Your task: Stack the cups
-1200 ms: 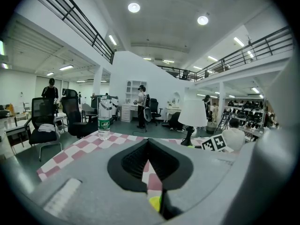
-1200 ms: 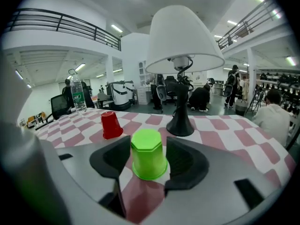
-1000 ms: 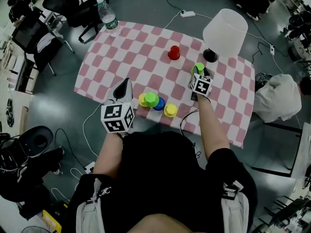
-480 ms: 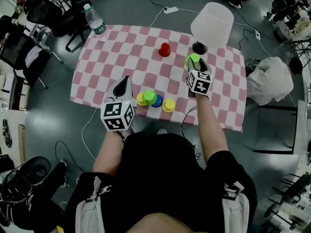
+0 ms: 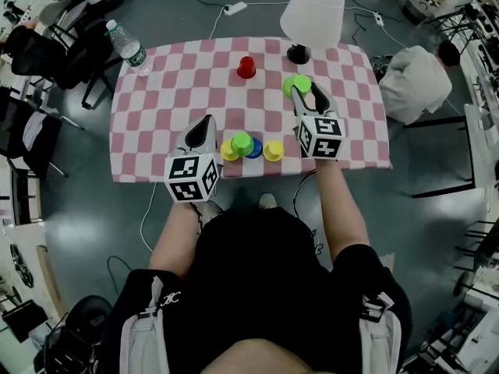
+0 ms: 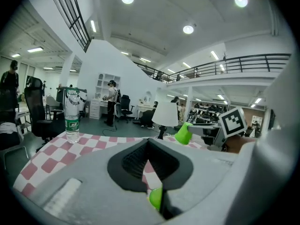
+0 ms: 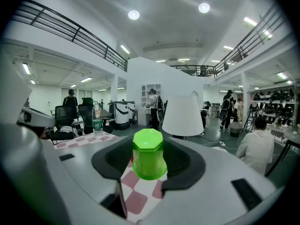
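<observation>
Grips green cup (image 5: 296, 84) aloft in right claw (image 5: 304, 97), left claw (image 5: 204, 125) closed, empty; leaves cup cluster (image 5: 251, 146) at counter's (image 5: 156, 92) near edge and far-edge red cup (image 5: 246, 67) apparently unstacked.

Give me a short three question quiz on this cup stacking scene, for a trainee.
1. True or false: the right tongs grip a green cup upside down.
2. Which cup stands alone near the lamp? A blue, B red, C yellow.
3. Fill in: in the head view, the water bottle stands at the table's far ___ corner.
Key: 1 true; 2 B; 3 left.
</observation>
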Tool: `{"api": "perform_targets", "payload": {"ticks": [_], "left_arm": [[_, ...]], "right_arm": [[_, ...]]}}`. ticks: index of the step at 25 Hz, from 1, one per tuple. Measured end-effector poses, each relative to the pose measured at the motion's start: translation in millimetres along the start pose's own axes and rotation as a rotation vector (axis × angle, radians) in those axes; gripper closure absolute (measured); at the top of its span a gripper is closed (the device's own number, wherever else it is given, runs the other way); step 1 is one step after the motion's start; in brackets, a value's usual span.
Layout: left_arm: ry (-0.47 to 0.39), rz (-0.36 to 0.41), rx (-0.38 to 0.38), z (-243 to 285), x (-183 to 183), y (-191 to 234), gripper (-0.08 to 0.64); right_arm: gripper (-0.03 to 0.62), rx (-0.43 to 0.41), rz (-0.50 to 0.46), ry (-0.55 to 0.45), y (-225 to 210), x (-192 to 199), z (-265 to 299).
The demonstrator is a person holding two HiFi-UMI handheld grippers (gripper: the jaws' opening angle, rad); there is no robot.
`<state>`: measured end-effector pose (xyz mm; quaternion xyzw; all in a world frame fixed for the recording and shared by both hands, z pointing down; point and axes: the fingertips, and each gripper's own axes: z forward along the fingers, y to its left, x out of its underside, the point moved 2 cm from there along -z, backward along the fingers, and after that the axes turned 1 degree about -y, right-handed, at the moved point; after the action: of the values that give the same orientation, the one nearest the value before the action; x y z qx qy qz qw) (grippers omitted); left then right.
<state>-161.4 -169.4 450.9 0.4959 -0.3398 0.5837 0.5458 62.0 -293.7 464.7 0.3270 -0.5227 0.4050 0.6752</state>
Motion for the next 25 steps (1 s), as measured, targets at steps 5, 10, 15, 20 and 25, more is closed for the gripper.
{"api": "perform_targets", "payload": {"ticks": [5, 10, 15, 20, 25], "left_arm": [[0.013, -0.006, 0.068, 1, 5, -1, 0.545], [0.021, -0.003, 0.129, 5, 7, -6, 0.545], [0.033, -0.005, 0.161, 6, 10, -8, 0.545], [0.044, 0.009, 0.180, 6, 11, -9, 0.545], [0.045, 0.012, 0.180, 4, 11, -3, 0.545]], "right_arm": [[0.390, -0.033, 0.007, 0.006, 36, 10, -36], [0.390, -0.042, -0.005, 0.064, 63, 44, -57], [0.390, -0.053, 0.014, 0.123, 81, 72, -70], [0.390, -0.065, 0.029, 0.166, 93, 95, -70], [0.390, -0.071, 0.012, 0.201, 105, 114, -68]]}}
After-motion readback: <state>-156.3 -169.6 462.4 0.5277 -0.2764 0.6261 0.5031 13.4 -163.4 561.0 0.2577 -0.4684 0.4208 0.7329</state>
